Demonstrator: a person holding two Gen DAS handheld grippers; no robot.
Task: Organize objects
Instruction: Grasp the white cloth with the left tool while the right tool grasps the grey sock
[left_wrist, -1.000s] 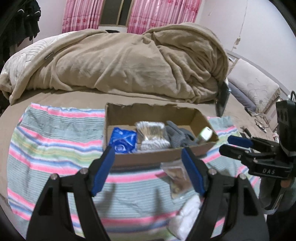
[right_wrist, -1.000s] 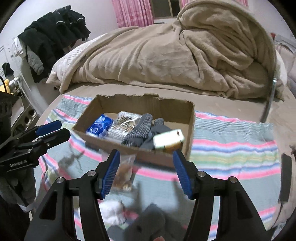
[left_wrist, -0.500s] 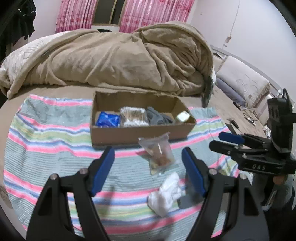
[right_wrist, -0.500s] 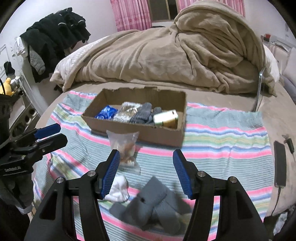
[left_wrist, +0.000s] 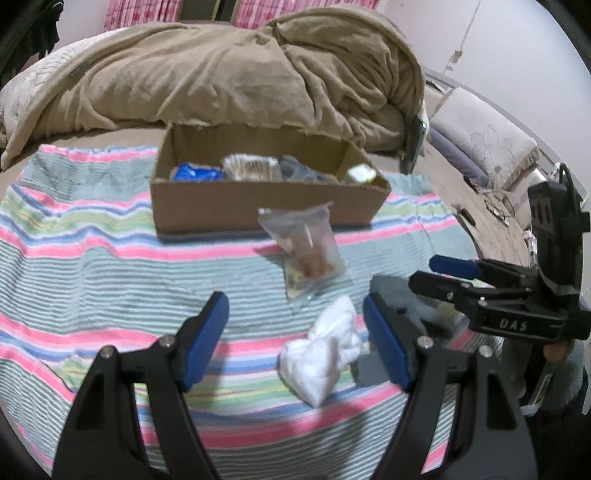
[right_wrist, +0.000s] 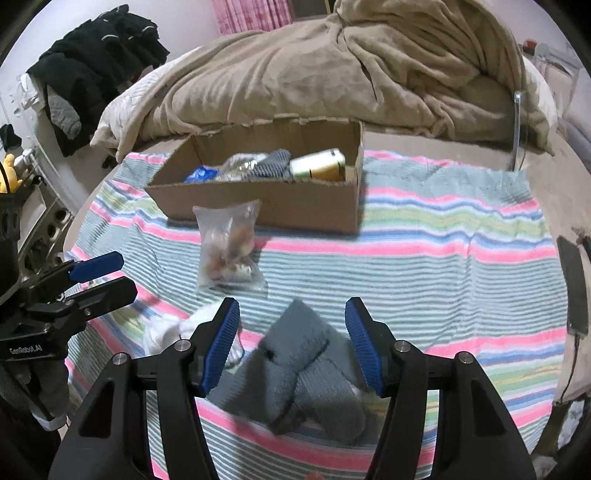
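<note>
While both tongs hang wide open and hold nothing, the grey socks (right_wrist: 295, 373) lie under the right tongs (right_wrist: 291, 347), the white sock (left_wrist: 321, 354) by the left tongs (left_wrist: 295, 339)

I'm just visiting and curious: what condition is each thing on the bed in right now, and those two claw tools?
cardboard box: open, partly filled.
clear snack bag: lying outside the box, apparently sealed.
white cloth: crumpled on the striped towel.
grey socks: lying loose on the towel.
left gripper: open, empty.
right gripper: open, empty, above the socks.
</note>
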